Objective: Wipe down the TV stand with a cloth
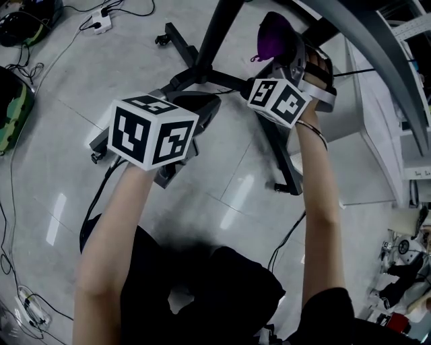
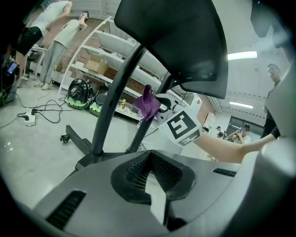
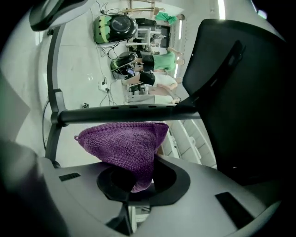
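Jaws of the right gripper (image 3: 138, 183) are clamping a purple cloth (image 3: 122, 148), which is bunching out of them in a wedge and pressing its upper edge against a black pole (image 3: 129, 113) of the TV stand. Jaws of the left gripper (image 2: 150, 178) are sitting closed on each other with nothing between them, only a pale sliver of floor showing through below. In the head view the right gripper (image 1: 283, 47) is reaching forward with its cloth (image 1: 273, 34) held high on the stand, just beside the slanting pole (image 1: 219, 34), while the left gripper (image 1: 205, 108) is hanging lower and to the left, above the stand's base and apart from the cloth. The base legs (image 1: 279, 151) are spreading over the pale tiled floor (image 1: 222, 195) on small casters. From the left gripper view the cloth (image 2: 148, 104) is lying against the nearer of two poles, under the dark back of the screen (image 2: 185, 41). A white power strip (image 1: 101, 20) with cables is lying on the floor further off, and shelves (image 2: 115, 46) and people (image 2: 46, 28) are showing in the background.
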Demonstrator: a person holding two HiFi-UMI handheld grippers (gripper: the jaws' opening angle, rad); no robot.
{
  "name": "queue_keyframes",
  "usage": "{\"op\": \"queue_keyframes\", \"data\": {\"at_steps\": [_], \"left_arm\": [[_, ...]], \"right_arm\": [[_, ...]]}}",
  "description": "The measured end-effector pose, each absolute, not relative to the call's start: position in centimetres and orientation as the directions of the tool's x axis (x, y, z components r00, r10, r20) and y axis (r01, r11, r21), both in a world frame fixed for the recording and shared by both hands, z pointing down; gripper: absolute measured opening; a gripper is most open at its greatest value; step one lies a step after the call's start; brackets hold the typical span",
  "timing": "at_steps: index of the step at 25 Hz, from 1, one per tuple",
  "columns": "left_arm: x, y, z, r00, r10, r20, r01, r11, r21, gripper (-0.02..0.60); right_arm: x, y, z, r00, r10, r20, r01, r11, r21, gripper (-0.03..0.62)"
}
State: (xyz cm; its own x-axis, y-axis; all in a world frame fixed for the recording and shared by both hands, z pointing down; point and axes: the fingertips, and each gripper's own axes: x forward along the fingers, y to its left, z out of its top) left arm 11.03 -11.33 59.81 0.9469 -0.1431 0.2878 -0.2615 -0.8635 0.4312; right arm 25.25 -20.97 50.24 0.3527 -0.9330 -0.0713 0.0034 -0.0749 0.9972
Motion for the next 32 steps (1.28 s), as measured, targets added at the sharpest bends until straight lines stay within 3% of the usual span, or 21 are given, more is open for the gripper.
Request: {"op": "queue_keyframes", "data": {"at_steps": [5, 13, 32], "left_arm": [[11.2, -11.3, 59.7, 0.950, -0.134, 0.281, -0.250, -0.867, 0.432, 0.006], [11.7, -11.4, 60.0, 0.951, -0.130, 0.282, -0.249, -0.863, 0.440, 0.006], [11.9, -11.2, 60.8, 0.946, -0.127, 0.297, -0.253, -0.862, 0.439, 0.006]], "right_arm": [[25.7, -20.4, 45.1, 0.354, -0.918, -0.181, 0.054, -0.173, 0.983, 0.072], [27.6, -19.6, 40.3, 0.364, -0.874, -0.321, 0.258, -0.237, 0.937, 0.072], [29.5, -20.6, 46.2, 0.429, -0.879, -0.210, 0.234, -0.117, 0.965, 0.072]]}}
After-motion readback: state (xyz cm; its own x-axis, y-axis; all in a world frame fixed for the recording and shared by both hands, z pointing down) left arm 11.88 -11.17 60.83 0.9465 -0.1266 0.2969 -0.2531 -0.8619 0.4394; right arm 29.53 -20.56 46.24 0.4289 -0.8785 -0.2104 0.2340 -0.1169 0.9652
